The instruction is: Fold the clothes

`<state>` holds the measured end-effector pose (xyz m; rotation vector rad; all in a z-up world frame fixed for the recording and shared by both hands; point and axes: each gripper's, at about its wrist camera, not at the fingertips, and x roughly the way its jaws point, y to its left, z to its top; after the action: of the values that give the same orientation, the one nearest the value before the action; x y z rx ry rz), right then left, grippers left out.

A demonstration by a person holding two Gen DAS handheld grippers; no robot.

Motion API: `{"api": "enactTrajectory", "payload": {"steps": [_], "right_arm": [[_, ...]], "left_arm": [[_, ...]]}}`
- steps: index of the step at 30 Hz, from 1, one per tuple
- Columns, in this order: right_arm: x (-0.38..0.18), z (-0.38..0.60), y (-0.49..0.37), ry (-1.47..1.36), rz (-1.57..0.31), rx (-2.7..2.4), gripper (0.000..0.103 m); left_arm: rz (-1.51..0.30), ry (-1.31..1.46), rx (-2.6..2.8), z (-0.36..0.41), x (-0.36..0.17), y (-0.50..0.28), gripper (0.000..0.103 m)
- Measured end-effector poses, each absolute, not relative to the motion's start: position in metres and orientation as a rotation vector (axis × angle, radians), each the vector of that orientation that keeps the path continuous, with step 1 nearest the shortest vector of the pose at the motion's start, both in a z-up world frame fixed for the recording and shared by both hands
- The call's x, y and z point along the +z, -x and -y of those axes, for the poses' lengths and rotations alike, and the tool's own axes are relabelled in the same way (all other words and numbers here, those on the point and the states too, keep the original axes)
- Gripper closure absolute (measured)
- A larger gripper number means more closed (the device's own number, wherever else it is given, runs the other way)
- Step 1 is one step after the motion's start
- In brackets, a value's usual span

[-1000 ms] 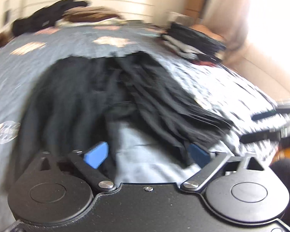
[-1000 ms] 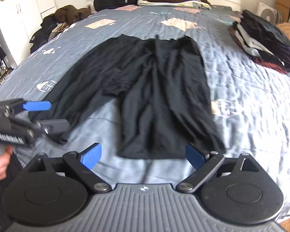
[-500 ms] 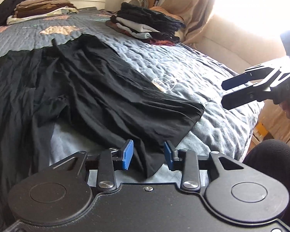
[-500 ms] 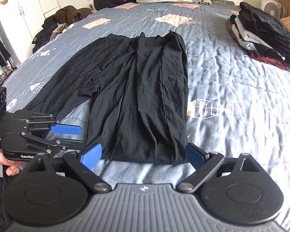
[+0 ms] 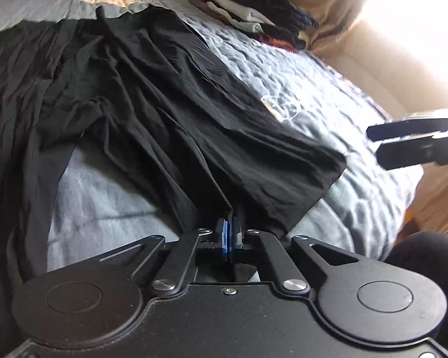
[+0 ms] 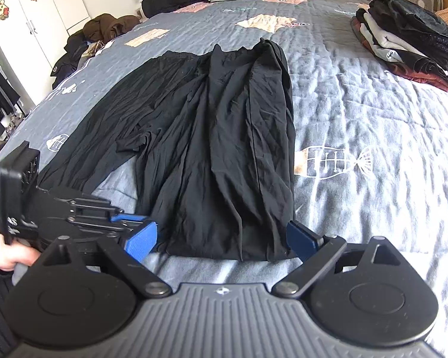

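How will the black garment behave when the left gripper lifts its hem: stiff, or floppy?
Probably floppy: the black garment lies in soft wrinkles on the bed and bunches into pleats where the left gripper pinches it. It looks thin, so likely light. Held at one point, the free corner would likely sag, since the right gripper is open and off it.

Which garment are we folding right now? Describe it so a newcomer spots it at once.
On the grey-blue quilt, look to the middle, between the folded pile on the right edge and the heap on the left. The black garment lies there. It alone is spread flat, its near hem pinched by the left gripper.
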<state>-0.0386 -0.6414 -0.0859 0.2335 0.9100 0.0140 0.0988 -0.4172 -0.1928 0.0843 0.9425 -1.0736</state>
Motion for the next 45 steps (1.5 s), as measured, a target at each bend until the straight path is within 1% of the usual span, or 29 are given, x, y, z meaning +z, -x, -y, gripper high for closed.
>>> {"api": "enactTrajectory", "payload": {"steps": [4, 10, 12, 14, 15, 16, 18, 19, 20, 24, 26, 29, 30, 32, 39, 45], "right_arm": [[-0.084, 0.642, 0.040, -0.239, -0.902, 0.021, 0.010], [-0.082, 0.647, 0.041, -0.249, -0.895, 0.011, 0.010], [-0.083, 0.649, 0.042, -0.257, -0.896, -0.002, 0.010], [-0.082, 0.650, 0.046, -0.260, -0.894, -0.005, 0.010], [-0.082, 0.650, 0.047, -0.261, -0.894, -0.006, 0.010], [-0.082, 0.651, 0.048, -0.260, -0.894, -0.008, 0.010], [-0.083, 0.652, 0.049, -0.261, -0.894, -0.012, 0.010], [-0.084, 0.652, 0.048, -0.263, -0.893, -0.015, 0.010], [-0.084, 0.653, 0.047, -0.266, -0.893, -0.017, 0.010], [-0.085, 0.648, 0.039, -0.268, -0.886, -0.007, 0.010], [-0.084, 0.643, 0.032, -0.264, -0.881, 0.004, 0.010], [-0.080, 0.635, 0.021, -0.265, -0.867, 0.013, 0.010], [-0.079, 0.632, 0.017, -0.271, -0.865, 0.013, 0.010], [-0.078, 0.625, 0.008, -0.284, -0.863, 0.014, 0.010], [-0.083, 0.591, -0.035, -0.278, -0.876, 0.052, 0.010], [-0.078, 0.579, -0.094, -0.302, -0.874, 0.036, 0.010]], "left_arm": [[-0.960, 0.053, -1.064, 0.382, -0.181, -0.102, 0.103], [-1.005, -0.036, -1.144, 0.385, -0.178, -0.080, 0.101], [-0.987, -0.058, -1.153, 0.387, -0.172, -0.070, 0.091], [-0.957, -0.041, -1.166, 0.384, -0.164, -0.063, 0.064], [-0.939, -0.036, -1.161, 0.381, -0.160, -0.062, 0.057], [-0.920, -0.035, -1.151, 0.378, -0.156, -0.062, 0.047], [-0.882, -0.033, -1.132, 0.371, -0.147, -0.062, 0.042], [-0.872, -0.034, -1.116, 0.368, -0.144, -0.064, 0.036], [-0.867, -0.036, -1.097, 0.365, -0.141, -0.068, 0.032], [-0.844, -0.038, -1.049, 0.348, -0.128, -0.080, 0.032], [-0.841, -0.043, -0.980, 0.335, -0.124, -0.091, 0.027], [-0.842, -0.051, -0.861, 0.315, -0.119, -0.109, 0.027], [-0.842, -0.054, -0.822, 0.308, -0.118, -0.115, 0.025], [-0.841, -0.059, -0.743, 0.295, -0.114, -0.127, 0.016], [-0.847, -0.005, -0.561, 0.233, -0.104, -0.156, 0.016], [-0.822, 0.001, -0.553, 0.221, -0.102, -0.166, 0.014]]}}
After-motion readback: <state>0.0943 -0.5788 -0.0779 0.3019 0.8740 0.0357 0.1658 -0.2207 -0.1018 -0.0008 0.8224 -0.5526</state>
